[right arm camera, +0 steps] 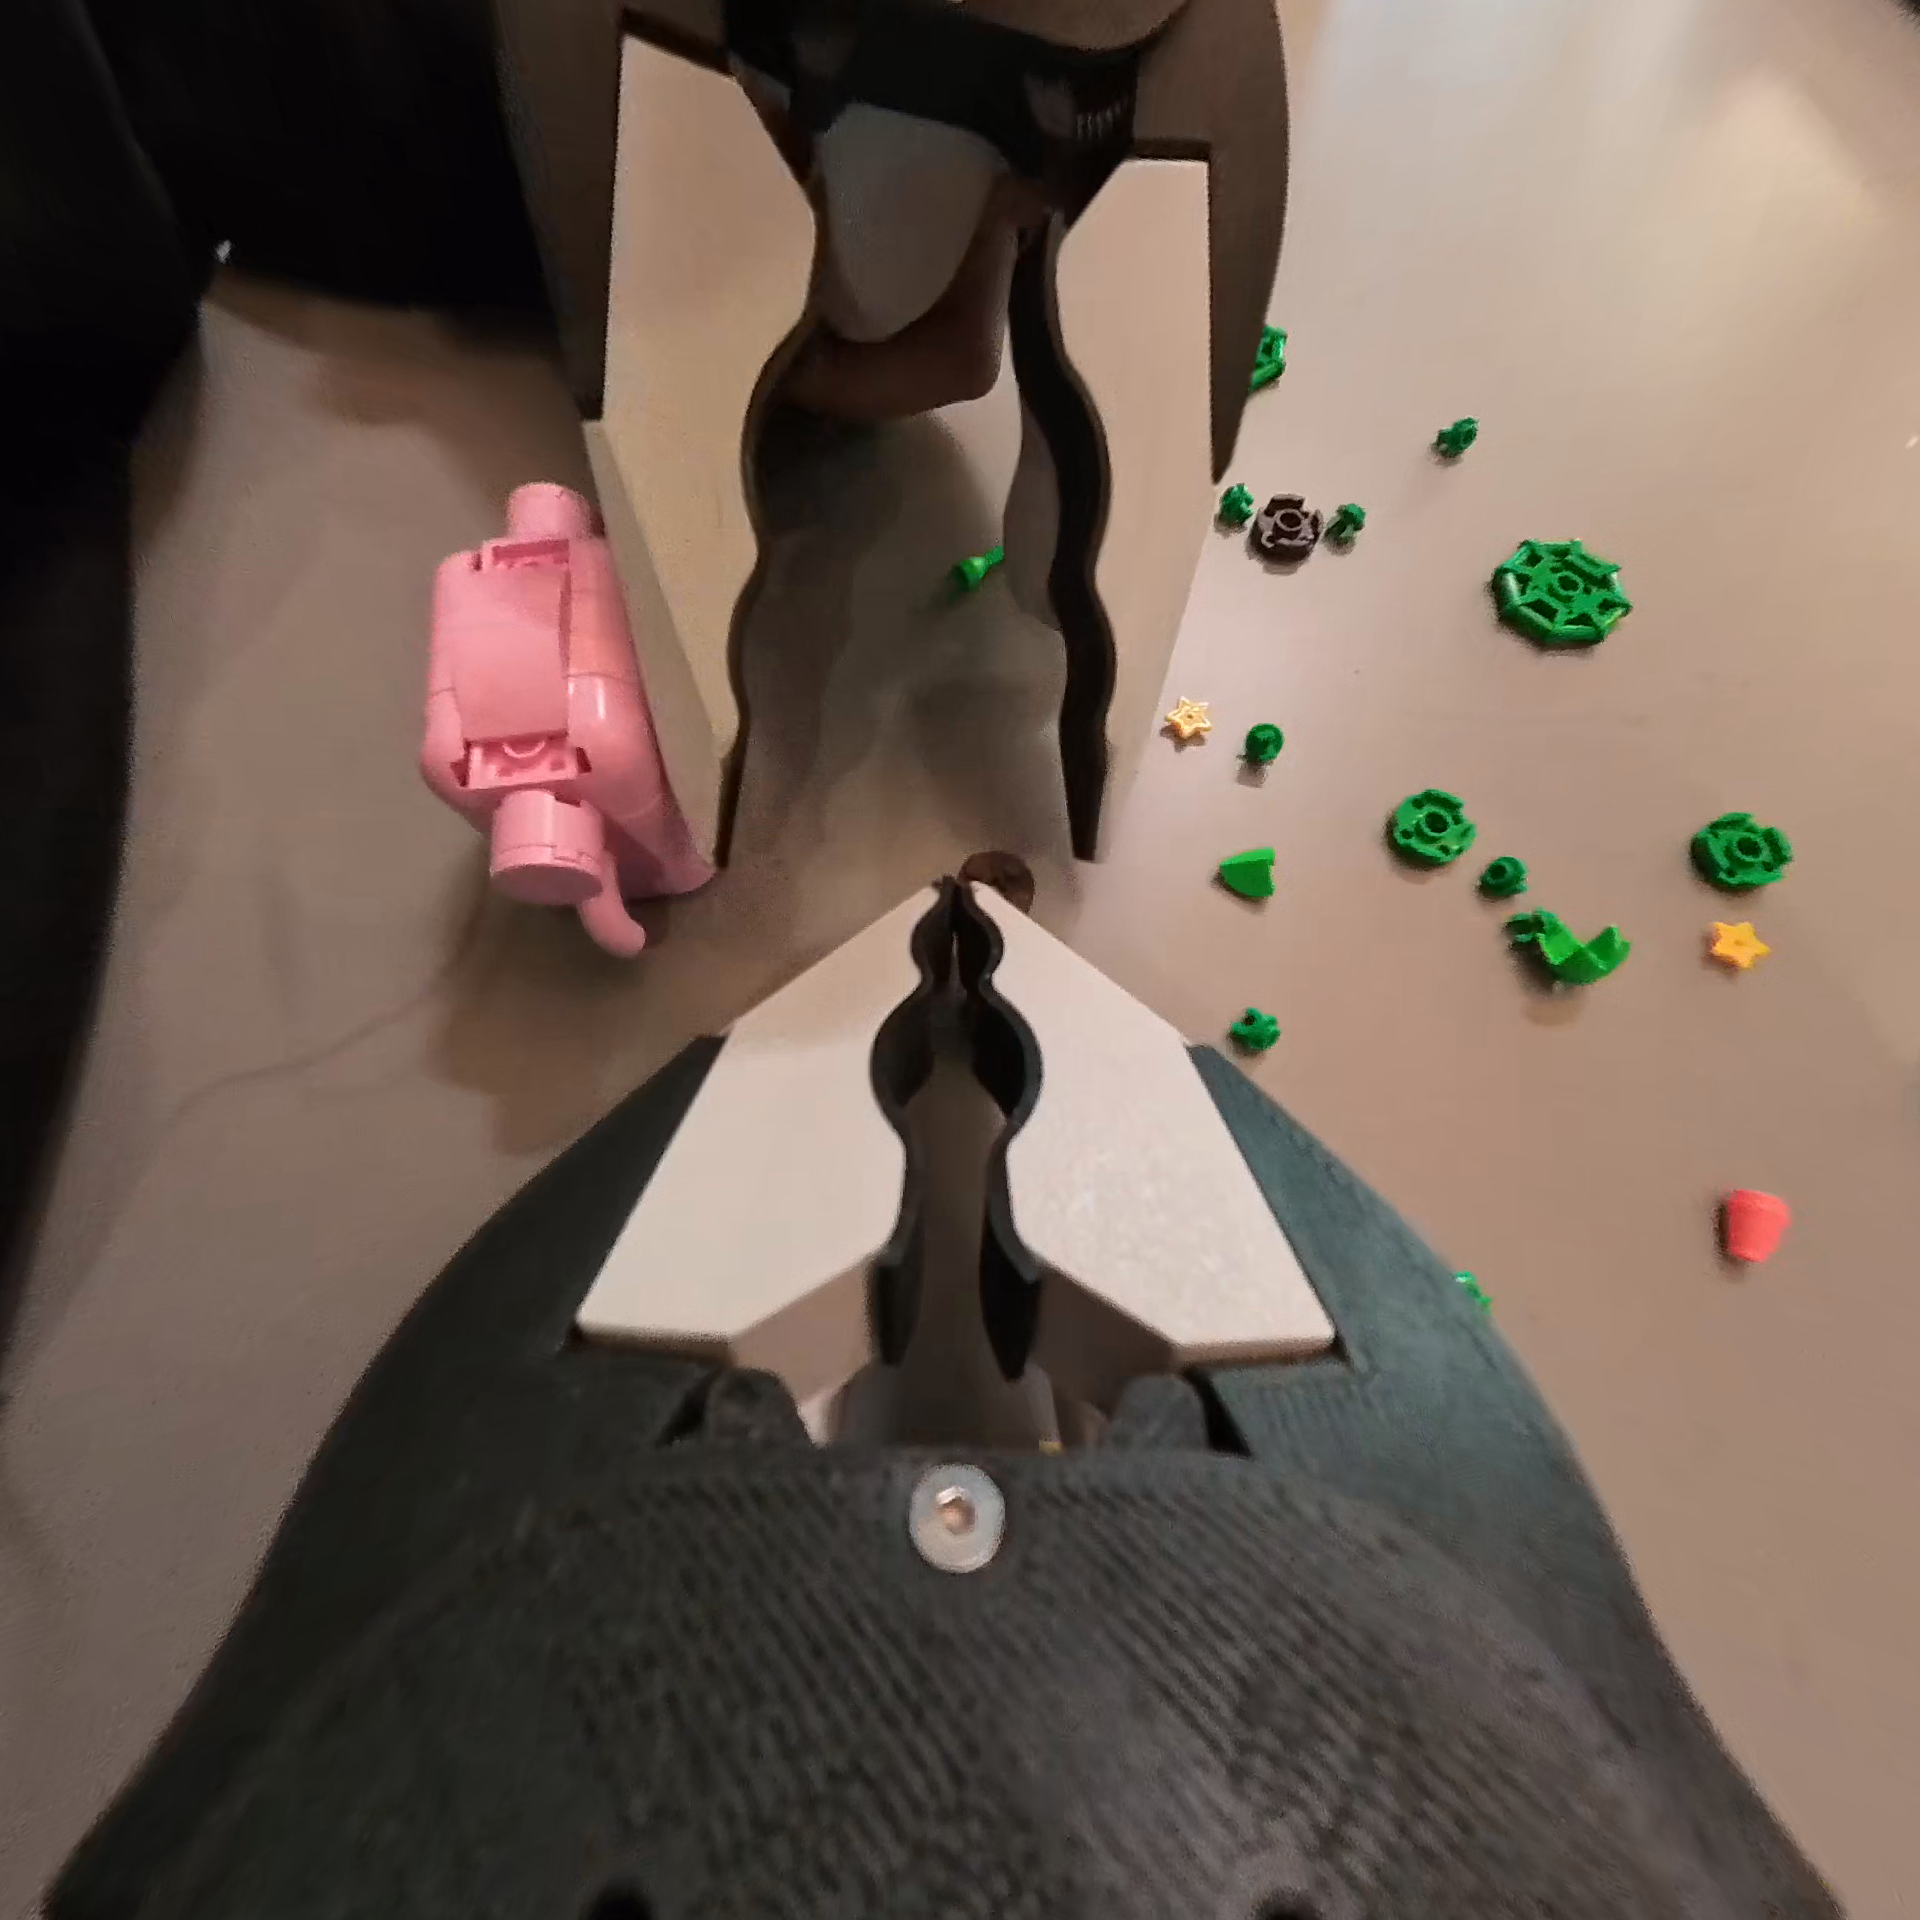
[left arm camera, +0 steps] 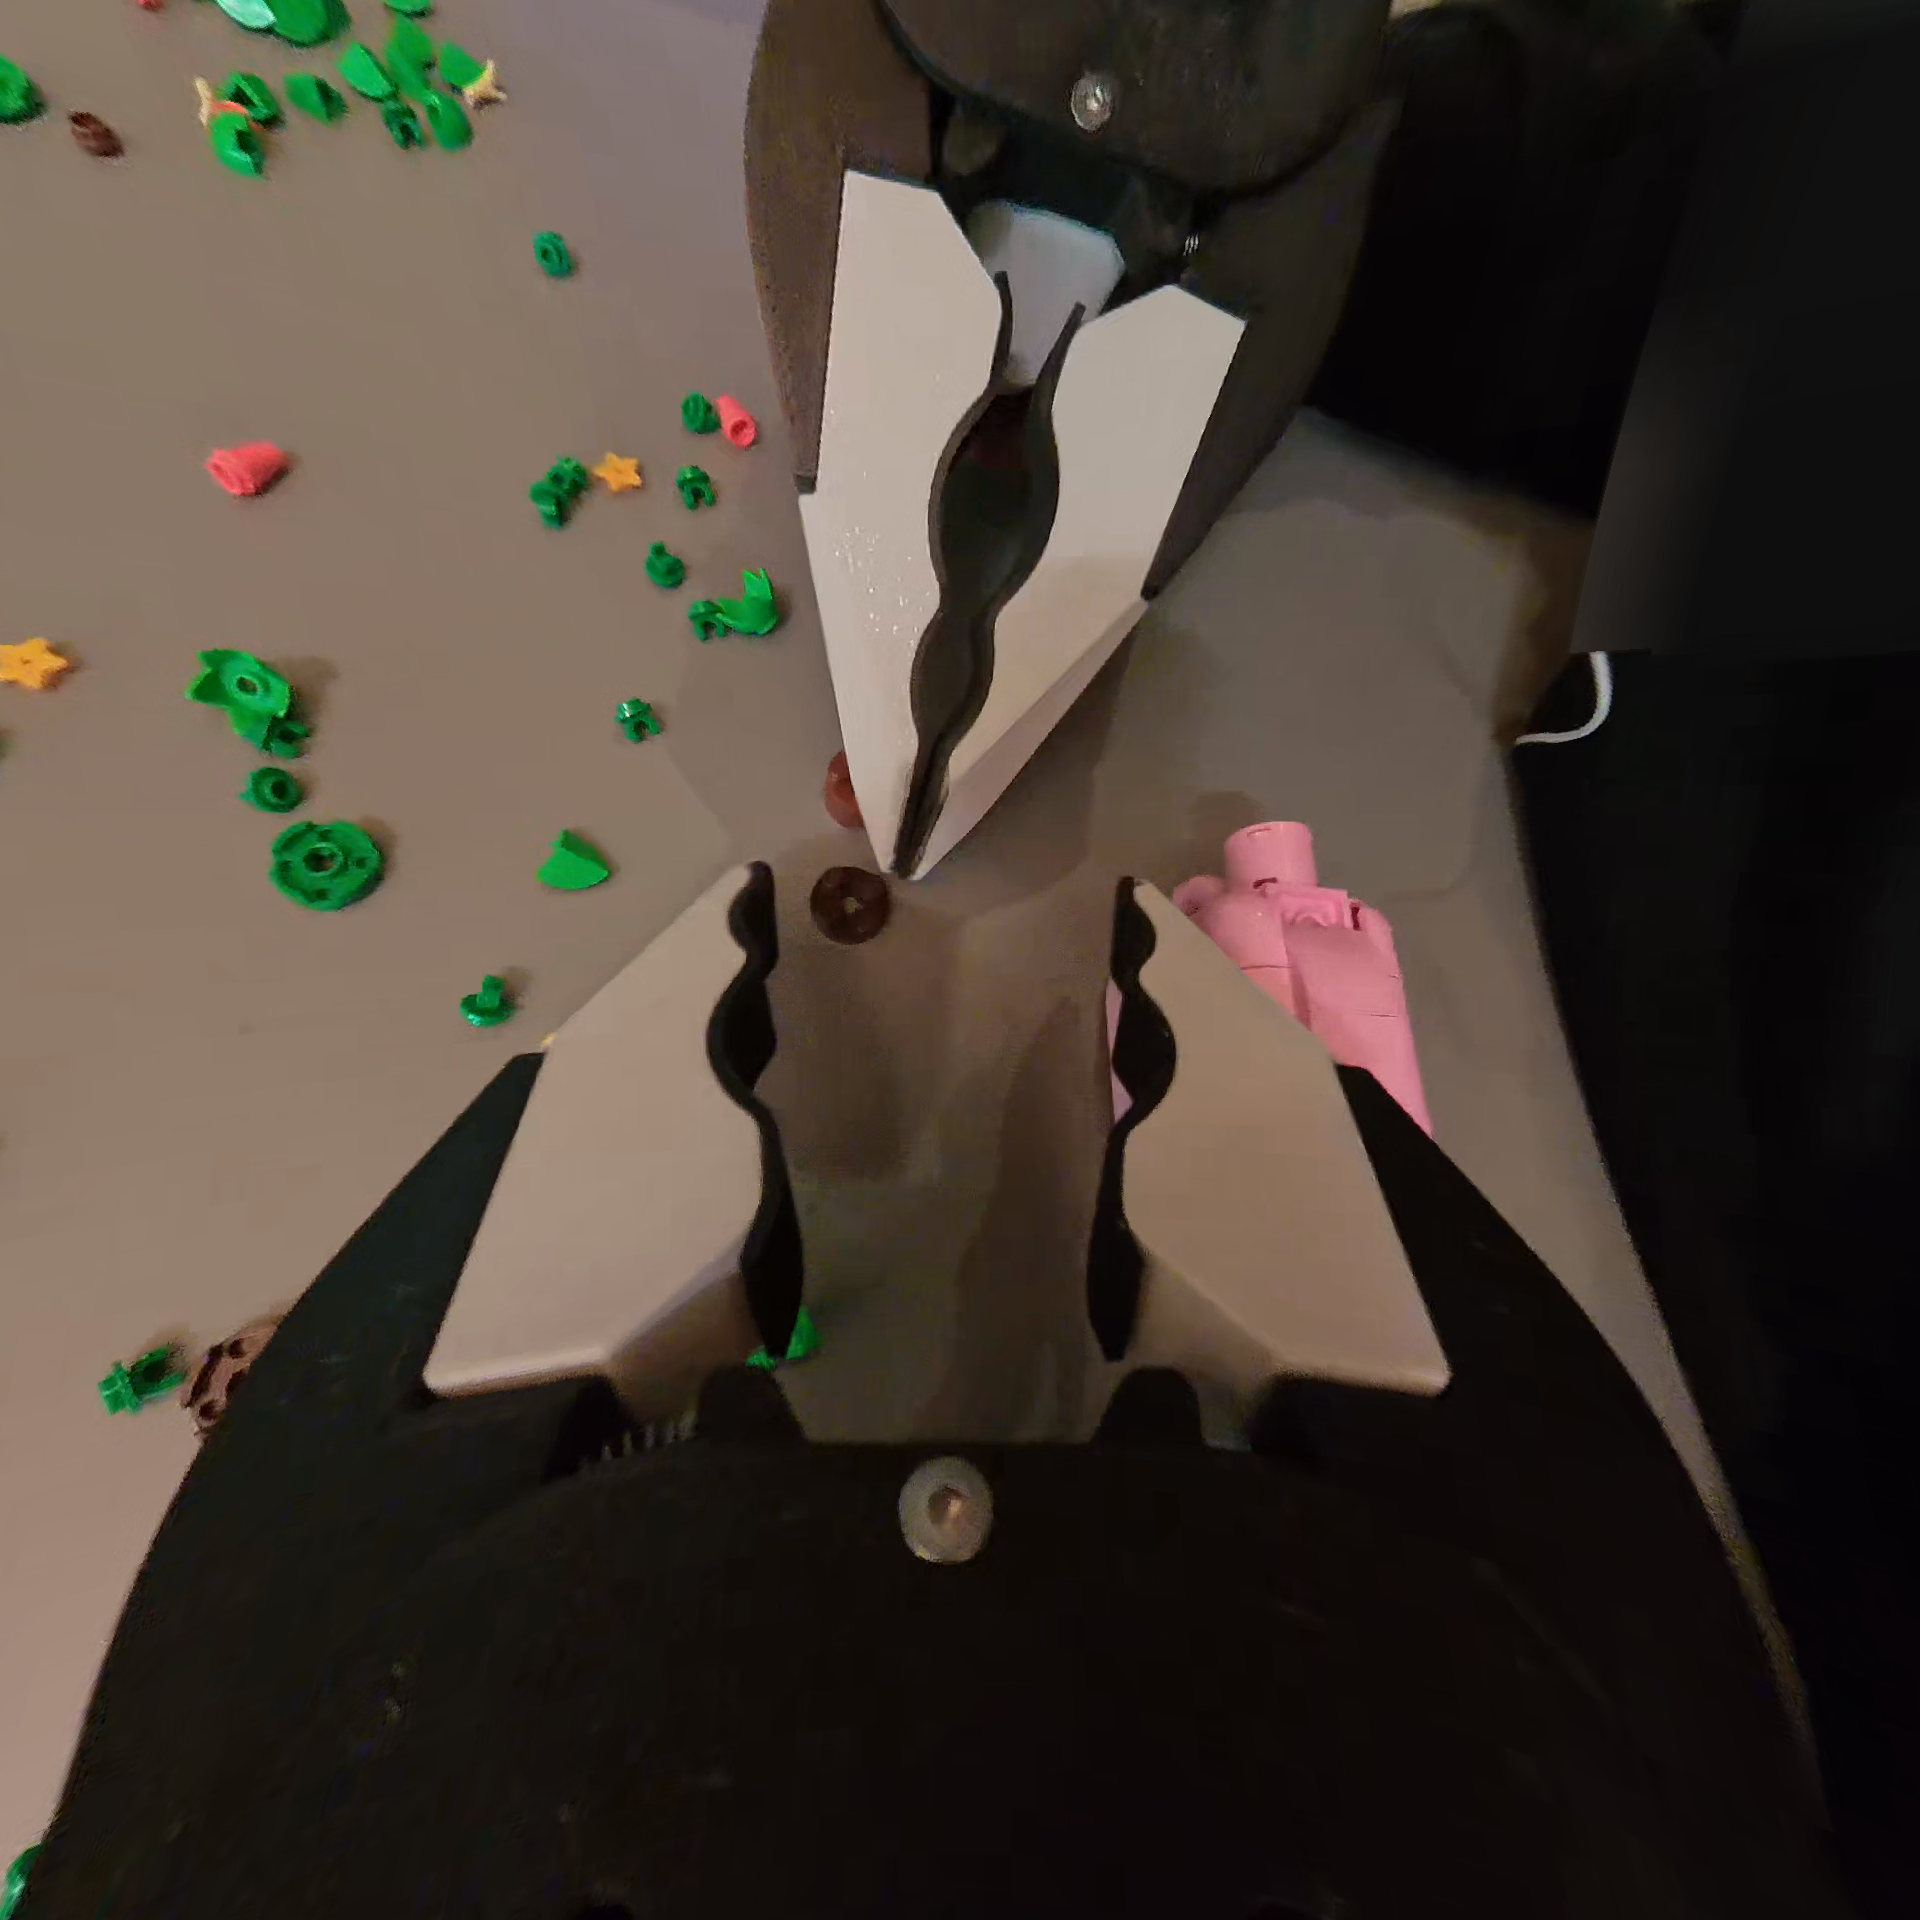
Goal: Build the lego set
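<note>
A small brown round piece point(left arm camera: 850, 906) lies flat on the grey table point(left arm camera: 416, 343). My right gripper point(left arm camera: 904, 871) comes down from the top of the left wrist view, shut, with its tips at the edge of that piece; I cannot tell whether it pinches it. In the right wrist view, the right gripper point(right arm camera: 956, 896) is shut and the brown piece point(right arm camera: 997, 871) peeks out just past the tips. My left gripper point(left arm camera: 940, 883) is open and empty, its fingers on either side of the spot; it also shows in the right wrist view point(right arm camera: 906, 850). A pink built assembly point(left arm camera: 1309, 977) point(right arm camera: 540, 707) lies beside the left gripper.
Several green pieces point(left arm camera: 325, 864) point(right arm camera: 1558, 594), yellow stars point(left arm camera: 618, 473) point(right arm camera: 1735, 945) and red cone pieces point(left arm camera: 247, 468) point(right arm camera: 1754, 1226) are scattered on one side. A second reddish-brown piece point(left arm camera: 837, 790) sits behind the right finger. The table edge point(left arm camera: 1538, 935) drops into darkness past the pink assembly.
</note>
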Demonstrator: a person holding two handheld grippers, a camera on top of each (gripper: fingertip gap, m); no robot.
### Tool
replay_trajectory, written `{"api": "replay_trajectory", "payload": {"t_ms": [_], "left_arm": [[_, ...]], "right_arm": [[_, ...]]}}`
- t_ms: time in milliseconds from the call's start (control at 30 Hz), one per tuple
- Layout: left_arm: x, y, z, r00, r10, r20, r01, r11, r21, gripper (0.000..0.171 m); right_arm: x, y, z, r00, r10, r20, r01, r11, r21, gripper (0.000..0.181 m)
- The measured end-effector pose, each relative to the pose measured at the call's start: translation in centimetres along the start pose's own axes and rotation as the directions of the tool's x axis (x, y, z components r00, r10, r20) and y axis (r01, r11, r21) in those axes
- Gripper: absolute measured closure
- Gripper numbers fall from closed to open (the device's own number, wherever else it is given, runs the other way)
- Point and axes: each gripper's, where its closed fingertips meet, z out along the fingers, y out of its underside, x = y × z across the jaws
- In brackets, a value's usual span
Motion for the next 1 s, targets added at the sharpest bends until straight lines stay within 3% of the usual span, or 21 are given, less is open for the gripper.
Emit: {"api": "replay_trajectory", "payload": {"t_ms": [467, 600, 700, 833, 1000], "left_arm": [[0.4, 1.1, 0.2, 1.000, -0.007, -0.029, 0.005, 0.998, -0.065, 0.114], [0.2, 1.2, -0.4, 0.999, -0.018, -0.032, 0.016, 0.998, -0.063, 0.116], [0.2, 0.9, -0.6, 0.999, -0.019, -0.039, 0.018, 0.999, -0.037, 0.114], [0.6, -0.2, -0.6, 0.999, -0.004, -0.044, 0.005, 1.000, 0.028, 0.105], [1.0, 0.6, 0.0, 0.998, -0.009, -0.068, 0.008, 1.000, -0.018, 0.105]], "right_arm": [[0.8, 0.5, 0.2, 0.999, 0.011, -0.052, -0.013, 0.999, -0.034, 0.181], [-0.3, 0.2, 0.2, 1.000, -0.021, 0.002, 0.021, 1.000, -0.017, 0.181], [-1.5, -0.1, 0.5, 0.998, -0.042, 0.053, 0.043, 0.999, -0.011, 0.181], [-1.2, 0.2, 1.0, 0.999, -0.049, 0.019, 0.050, 0.998, -0.047, 0.181], [-0.8, 0.1, 0.9, 0.999, -0.032, -0.006, 0.032, 0.999, -0.040, 0.181]]}}
